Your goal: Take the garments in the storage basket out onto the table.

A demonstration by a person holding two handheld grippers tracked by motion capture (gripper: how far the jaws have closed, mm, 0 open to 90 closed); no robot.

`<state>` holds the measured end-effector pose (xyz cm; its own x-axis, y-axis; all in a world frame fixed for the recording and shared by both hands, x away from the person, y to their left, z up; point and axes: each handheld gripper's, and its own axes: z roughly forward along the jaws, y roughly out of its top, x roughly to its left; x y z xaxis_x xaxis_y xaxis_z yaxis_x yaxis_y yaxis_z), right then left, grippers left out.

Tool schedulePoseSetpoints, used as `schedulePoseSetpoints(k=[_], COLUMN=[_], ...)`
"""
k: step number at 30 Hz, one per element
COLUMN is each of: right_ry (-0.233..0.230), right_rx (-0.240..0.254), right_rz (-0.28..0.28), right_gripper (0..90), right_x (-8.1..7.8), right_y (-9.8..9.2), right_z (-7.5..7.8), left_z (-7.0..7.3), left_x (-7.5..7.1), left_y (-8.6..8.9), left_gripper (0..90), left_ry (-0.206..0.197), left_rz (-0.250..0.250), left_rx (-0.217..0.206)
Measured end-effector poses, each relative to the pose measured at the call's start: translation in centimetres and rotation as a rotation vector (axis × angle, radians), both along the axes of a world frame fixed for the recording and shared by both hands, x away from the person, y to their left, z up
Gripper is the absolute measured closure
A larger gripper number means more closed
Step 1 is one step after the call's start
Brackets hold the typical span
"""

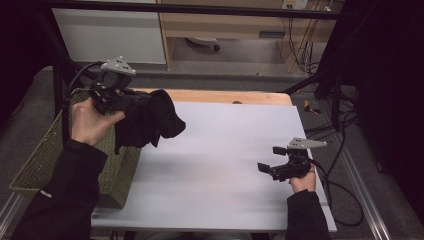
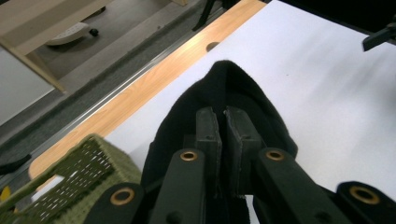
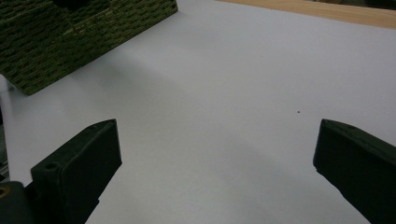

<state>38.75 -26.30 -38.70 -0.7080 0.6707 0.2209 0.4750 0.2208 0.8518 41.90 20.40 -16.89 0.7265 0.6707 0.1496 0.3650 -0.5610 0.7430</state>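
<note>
White sheeting covered most of the surface (image 1: 220, 150), with a strip of bare wood along its far edge and a dim room of pale cabinets and loose cables behind. At the left edge sat a green woven basket (image 1: 35, 165), partly overhanging the side. The person's left hand (image 1: 89, 122) was raised above the basket's far end, wrist bent so that the left tool (image 1: 116, 97) pointed rightward over the surface. Its jaws were pressed together on a black cloth (image 1: 150, 120), which hung in a bunched fold from the tool, clear of the surface, just right of the basket; in the left gripper view the cloth (image 2: 252, 102) wrapped around both jaws. At the near right, the right hand (image 1: 302, 180) rested low by the surface's edge, holding the right tool (image 1: 266, 159) level and aimed leftward, its jaws spread wide with nothing between them.
</note>
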Motion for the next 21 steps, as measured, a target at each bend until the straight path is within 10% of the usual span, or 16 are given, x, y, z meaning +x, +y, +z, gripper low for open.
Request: schedulePoseSetpoints(k=[21], right_ry=[0.002], right_rx=[-0.004], right_rz=[0.003], right_gripper=[1.4], right_x=[0.0], right_y=[0.1], right_z=[-0.1], left_z=[-4.2], left_x=[0.5], left_y=[-4.9], left_gripper=[84.4], left_ry=[0.073], left_rz=[-0.079], left_rx=[-0.014])
